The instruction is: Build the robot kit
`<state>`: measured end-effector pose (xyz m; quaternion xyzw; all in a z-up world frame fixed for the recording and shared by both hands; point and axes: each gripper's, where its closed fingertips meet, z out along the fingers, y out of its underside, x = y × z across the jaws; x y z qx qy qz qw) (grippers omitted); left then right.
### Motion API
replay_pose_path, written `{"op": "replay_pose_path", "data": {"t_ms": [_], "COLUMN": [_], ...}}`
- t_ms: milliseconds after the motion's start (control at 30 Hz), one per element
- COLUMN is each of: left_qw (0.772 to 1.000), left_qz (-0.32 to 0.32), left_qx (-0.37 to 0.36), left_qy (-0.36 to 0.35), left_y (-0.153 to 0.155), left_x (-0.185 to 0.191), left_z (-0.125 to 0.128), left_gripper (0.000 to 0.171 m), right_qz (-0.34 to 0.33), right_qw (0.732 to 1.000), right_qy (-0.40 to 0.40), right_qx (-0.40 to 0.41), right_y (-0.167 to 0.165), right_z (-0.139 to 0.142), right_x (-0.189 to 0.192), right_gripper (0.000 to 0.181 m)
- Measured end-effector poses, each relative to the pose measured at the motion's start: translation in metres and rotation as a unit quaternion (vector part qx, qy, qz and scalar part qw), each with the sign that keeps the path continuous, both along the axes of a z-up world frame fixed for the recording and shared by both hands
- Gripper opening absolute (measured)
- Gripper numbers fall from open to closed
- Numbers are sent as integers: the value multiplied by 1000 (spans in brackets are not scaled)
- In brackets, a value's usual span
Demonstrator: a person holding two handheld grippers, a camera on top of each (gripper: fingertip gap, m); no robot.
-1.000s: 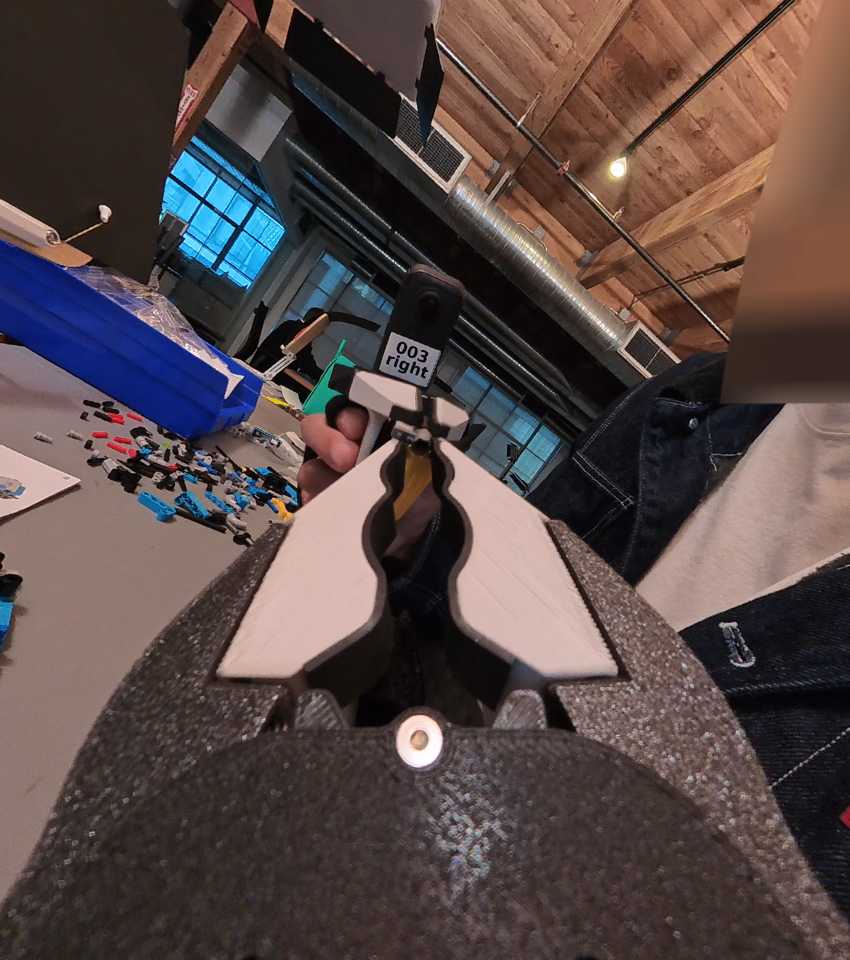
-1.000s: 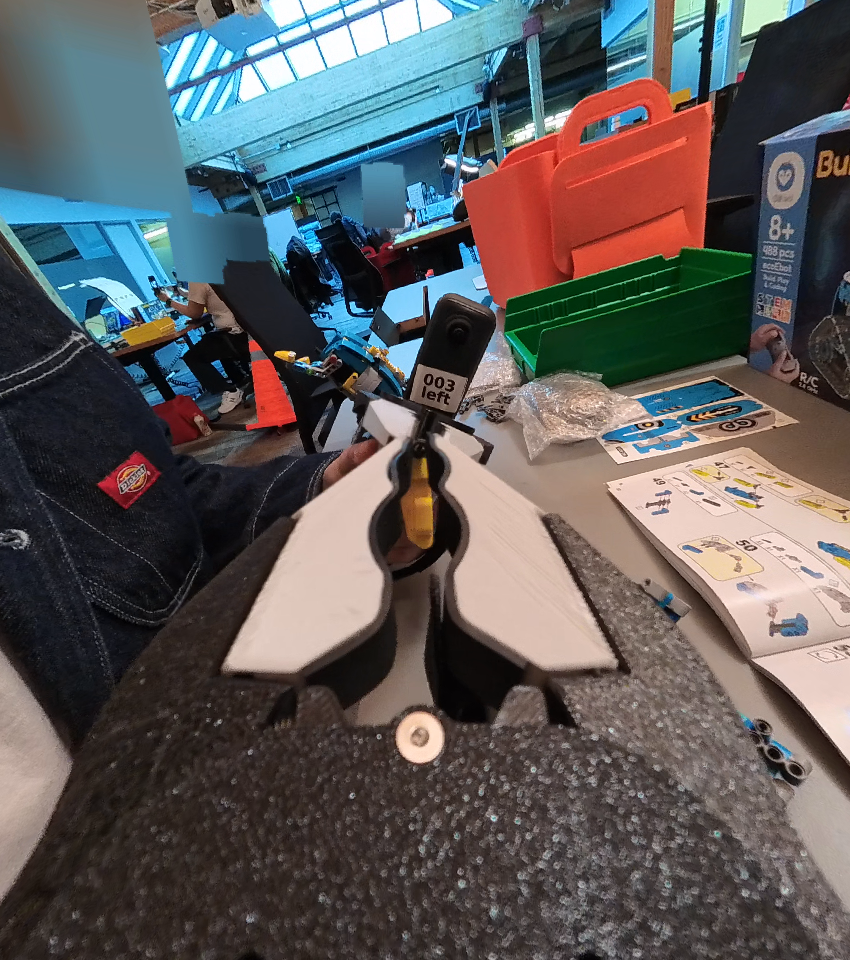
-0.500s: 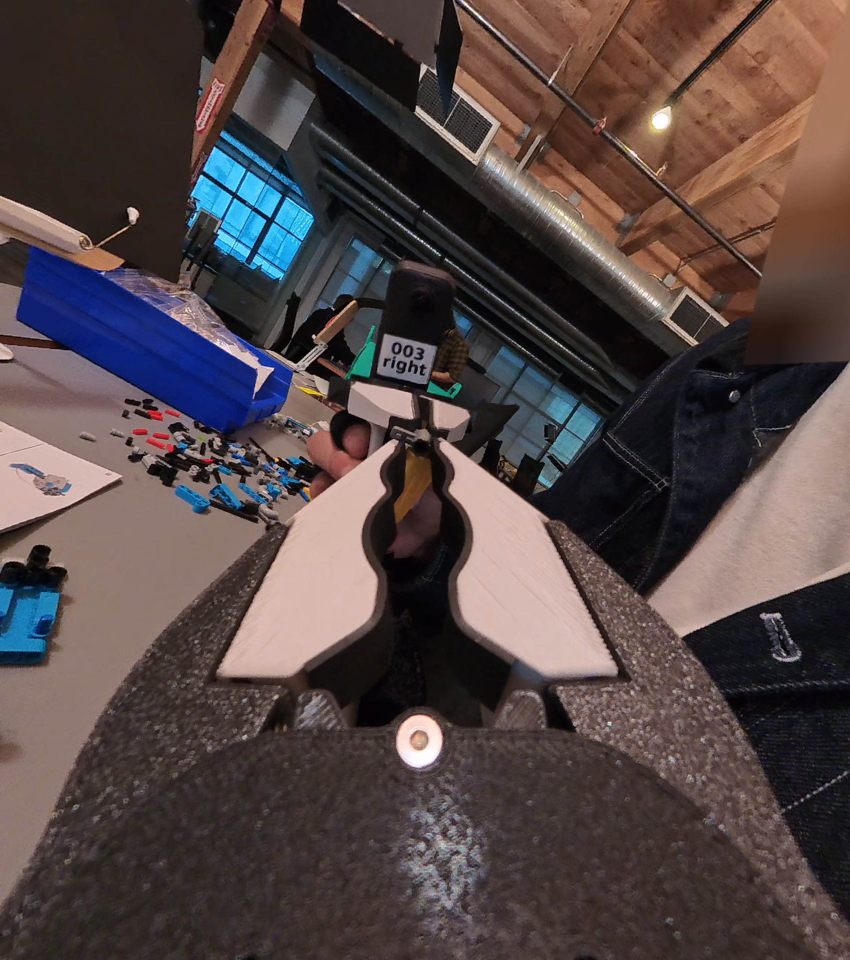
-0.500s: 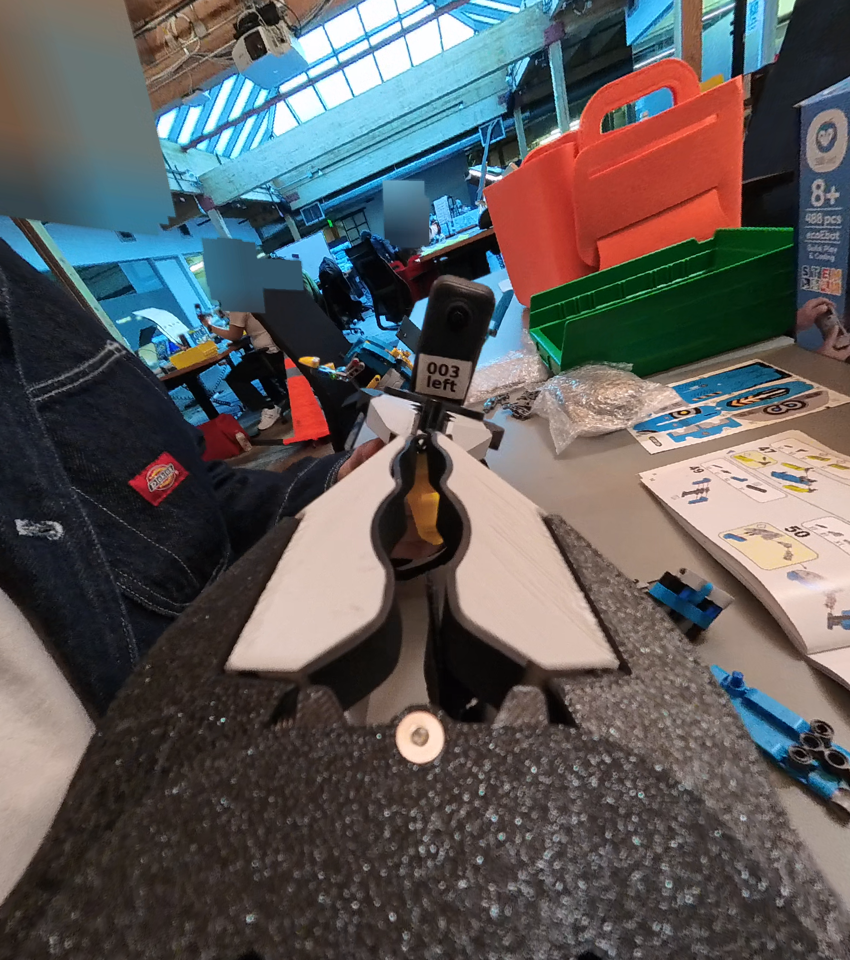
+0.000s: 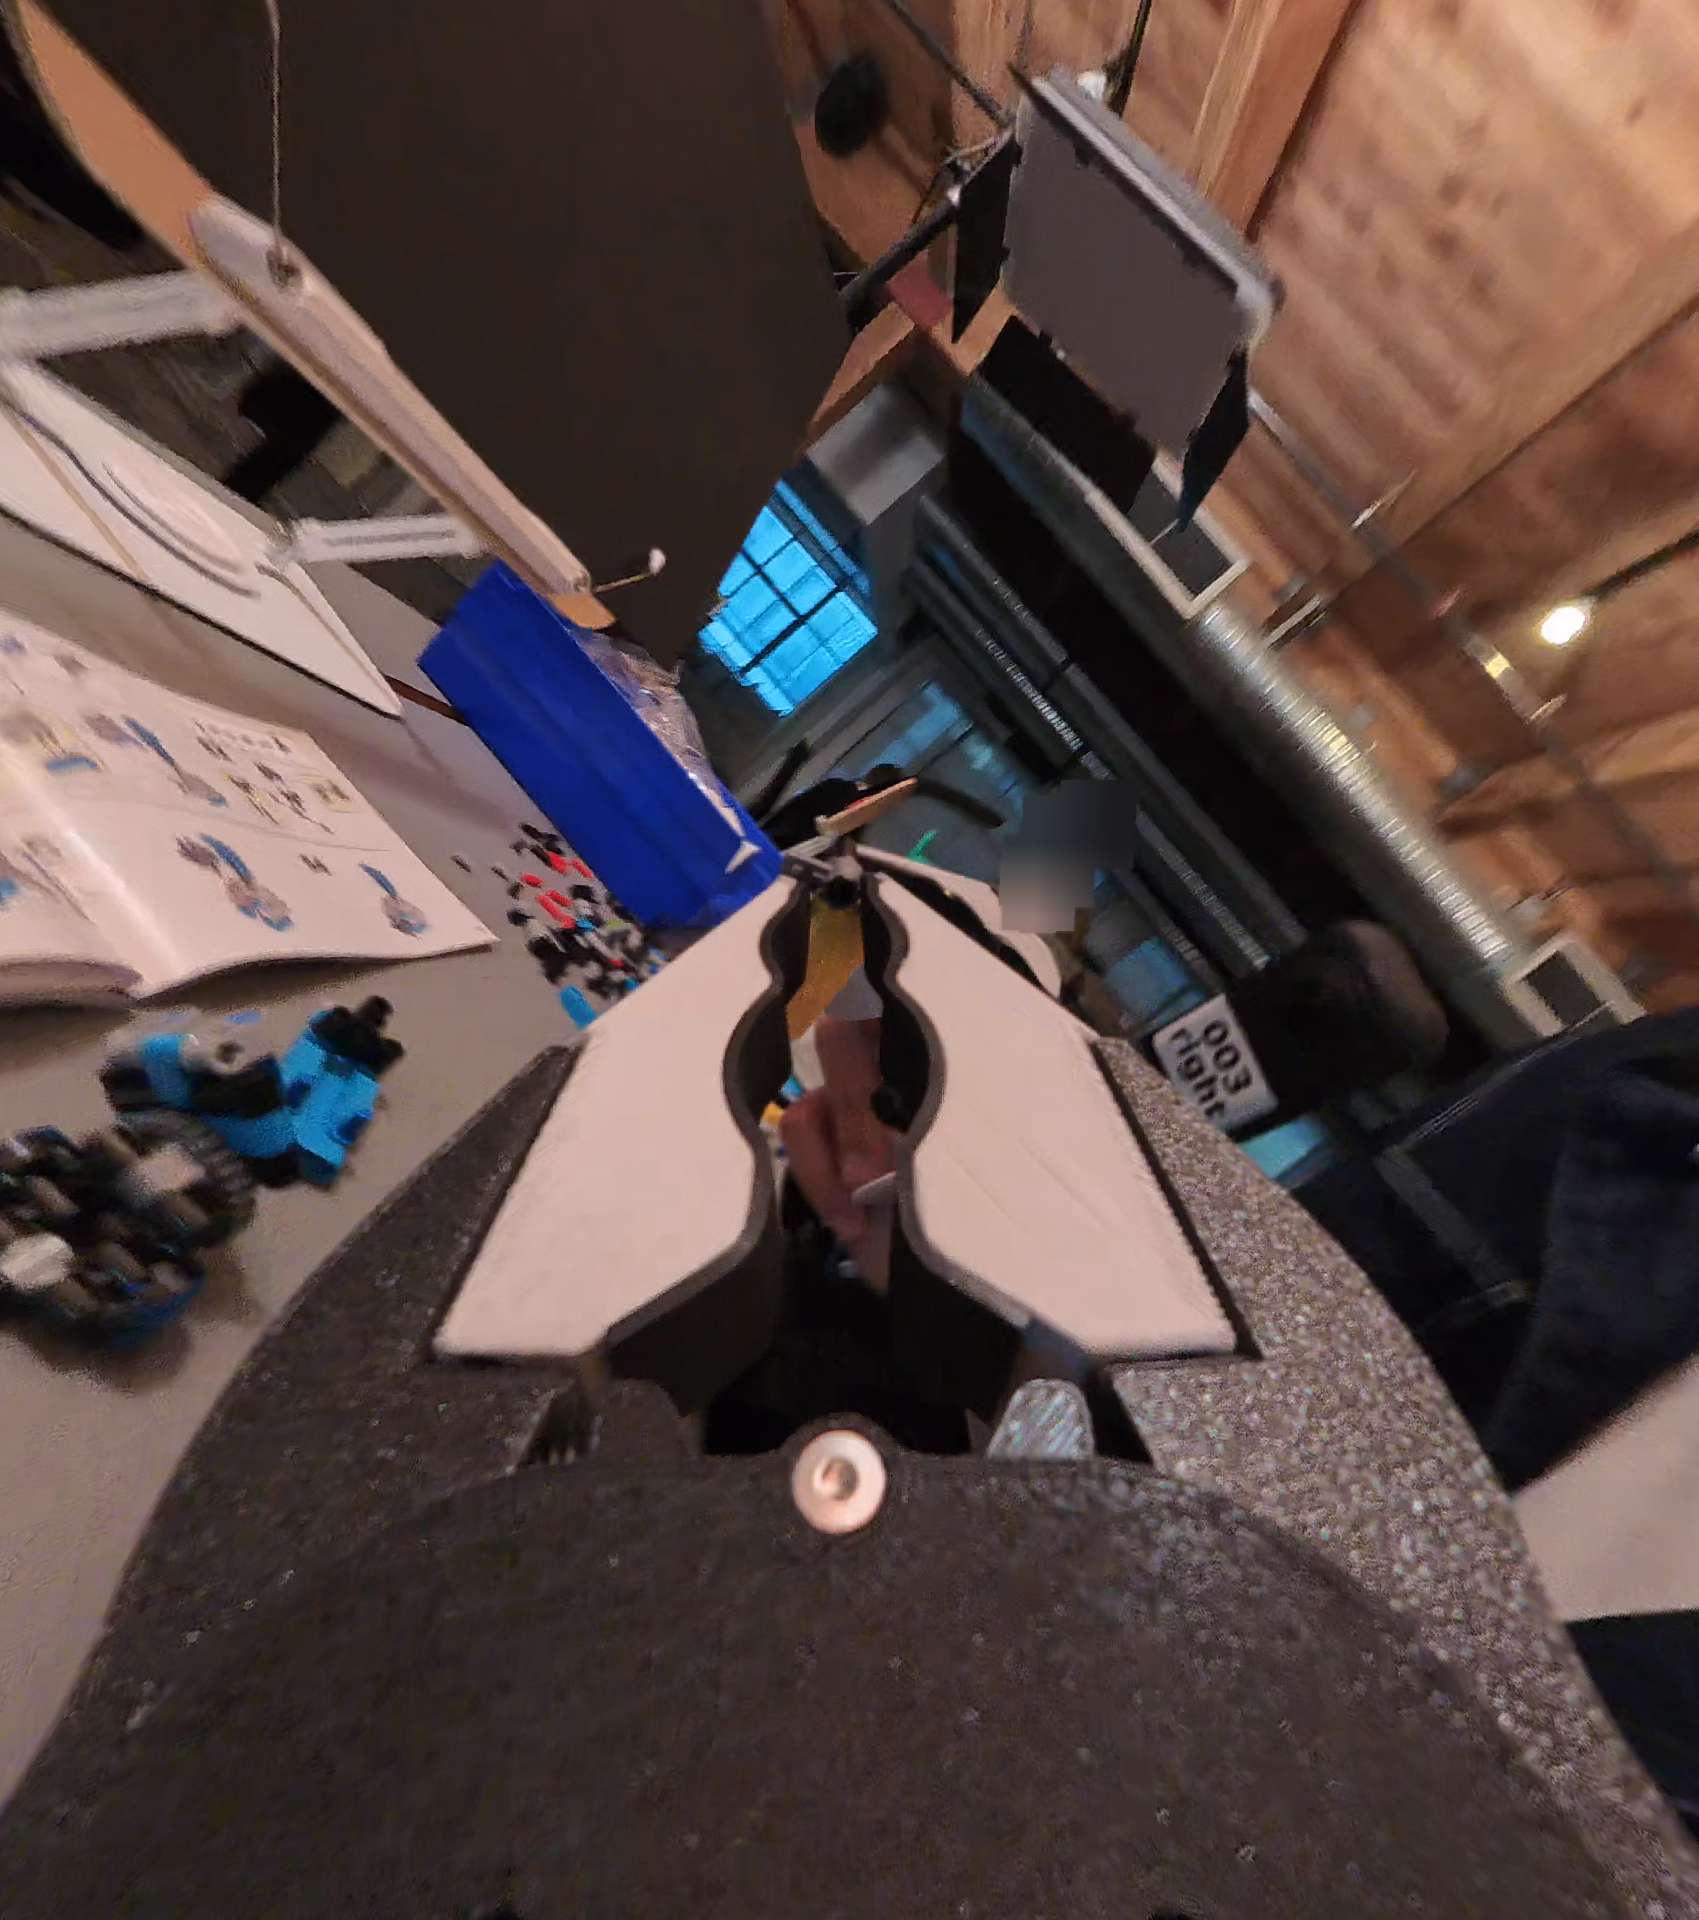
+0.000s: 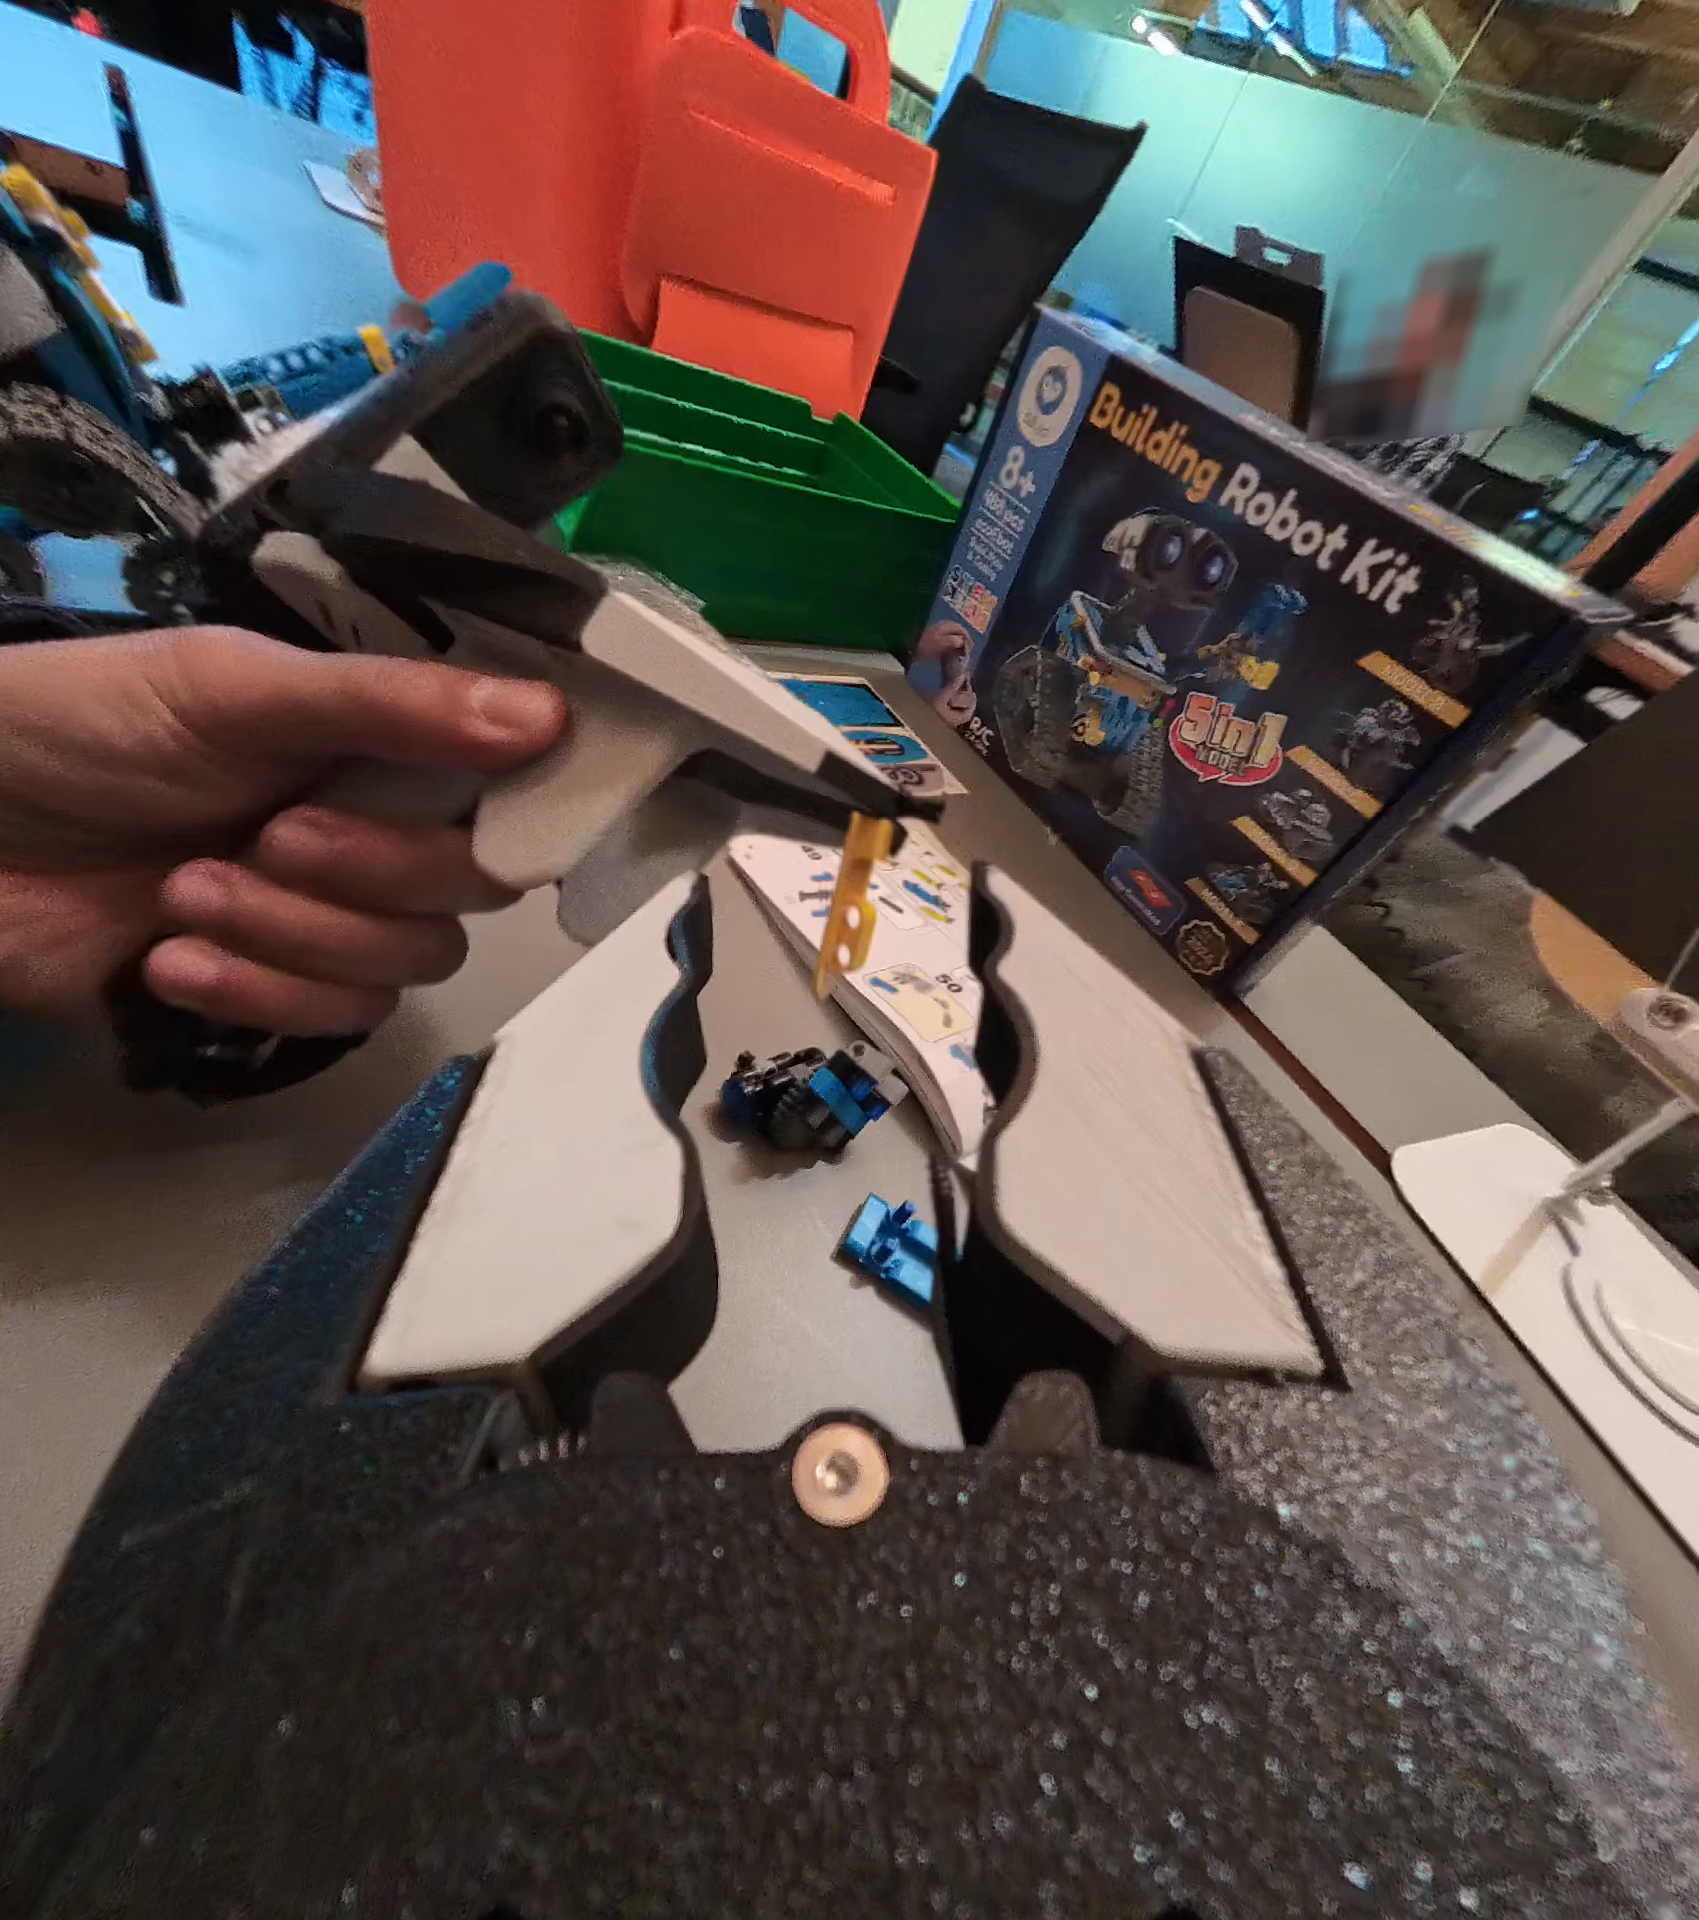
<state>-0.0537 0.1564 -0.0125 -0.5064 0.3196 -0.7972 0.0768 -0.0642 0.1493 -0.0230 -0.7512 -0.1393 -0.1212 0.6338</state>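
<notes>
The left gripper [image 5: 829, 883] is clenching the top end of a thin yellow strip [image 6: 855, 904], and in the right wrist view a hand [image 6: 201, 810] is holding that gripper in from the left so the strip is hanging down at mid-frame, above the open instruction booklet [image 6: 912, 997]. The right gripper [image 6: 834, 883] is standing released, its fingers spread either side of the strip and touching nothing. Between them, lower in the frame, a small blue and black assembly [image 6: 803, 1096] and a loose blue piece [image 6: 886, 1242] are lying on the grey table [image 6: 201, 1195]. A kit box [image 6: 1240, 675] is standing at the right, with a green bin [image 6: 772, 520] and an orange bag [image 6: 668, 177] at the top. Since the pinch is sitting at the very tip of the strip, it is probably calling for a steady squeeze and a level wrist, or the strip could swing or slip. Half a second ago both grippers were closed on the strip, nose to nose. Now the right one has let go and the left alone is carrying it, and both views have tilted down toward the table.
</notes>
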Motion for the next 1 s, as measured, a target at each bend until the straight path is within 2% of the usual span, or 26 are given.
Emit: {"op": "replay_pose_path", "data": {"t_ms": [100, 200, 233, 467, 700, 1000], "left_qw": [998, 997, 996, 985, 989, 994], "left_qz": [-20, -27, -29, -60, -63, -49], "left_qx": [-63, -76, -83, -161, -132, -101], "left_qy": [12, 14, 13, 5, 2, 8], "left_y": [-2, -7, -9, -9, -12, -12], "left_x": [2, 3, 3, 1, -1, 0], "left_z": [-6, -5, -5, -3, -1, -2], "left_gripper": [9, 9, 9, 8, 9, 9], "right_qz": [-33, -46, -49, -58, -60, -52], "right_qw": [999, 999, 999, 997, 997, 998], "right_qy": [-4, -9, -14, -39, -49, -20], "right_qx": [19, 13, 16, 19, 23, 22], "right_y": [4, 10, 10, 10, 7, 9], "right_z": [4, 3, 4, 3, 6, 4], "right_x": [4, 5, 5, 8, 9, 9], "right_gripper": [49, 42, 35, 23, 18, 16]}}
